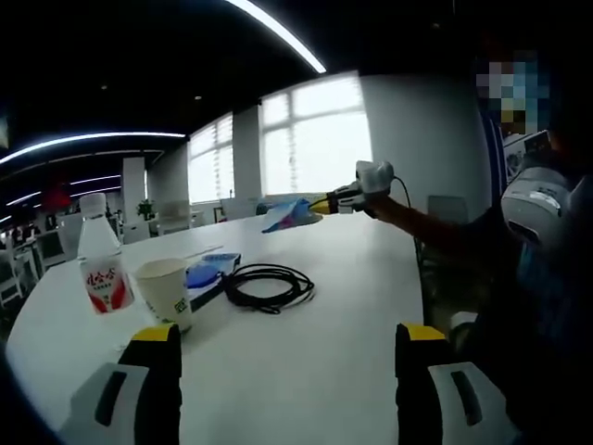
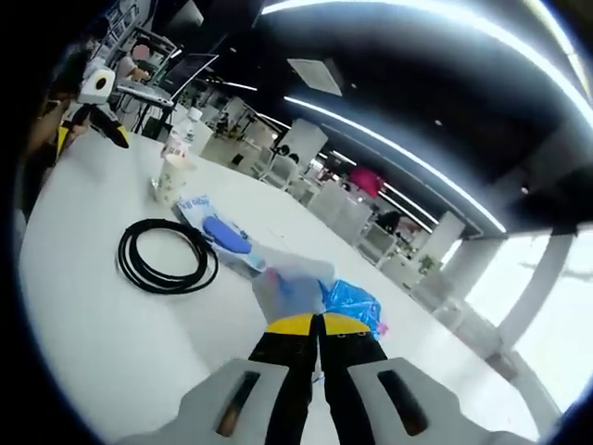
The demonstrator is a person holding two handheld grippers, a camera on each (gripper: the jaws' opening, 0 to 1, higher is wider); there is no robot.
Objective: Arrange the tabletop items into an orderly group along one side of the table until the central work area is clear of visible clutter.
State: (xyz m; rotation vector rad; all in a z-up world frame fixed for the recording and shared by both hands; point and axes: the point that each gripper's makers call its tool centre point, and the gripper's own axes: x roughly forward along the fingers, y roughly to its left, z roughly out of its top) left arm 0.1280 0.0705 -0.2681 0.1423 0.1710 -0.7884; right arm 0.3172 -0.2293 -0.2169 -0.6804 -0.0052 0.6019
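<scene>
Left gripper view: the left gripper point(image 1: 289, 371) has its jaws spread wide and empty, with bare white table point(image 1: 306, 371) between them. The open tabletop runs from the jaws toward 12 o'clock; the table's curved edge falls away at 9 o'clock and at 3 o'clock, where a person sits close against it.

Items lie grouped at 10 to 11 o'clock: a clear bottle point(image 1: 101, 255) with a red-and-white label, upright; a paper cup point(image 1: 167, 292) just beside it, upright; a blue packet point(image 1: 206, 274) behind the cup; a coiled black cable point(image 1: 267, 286) lying flat next to the packet. Far across the table, the right gripper point(image 1: 324, 206) reaches toward a blue bag point(image 1: 289, 214).

Right gripper view: the right gripper's point(image 2: 315, 324) jaws are pressed together on the crumpled bag point(image 2: 347, 301), apparently pinching its near edge. The cable point(image 2: 167, 256) lies at 10 o'clock, well apart from the bag, with bare table around it.
</scene>
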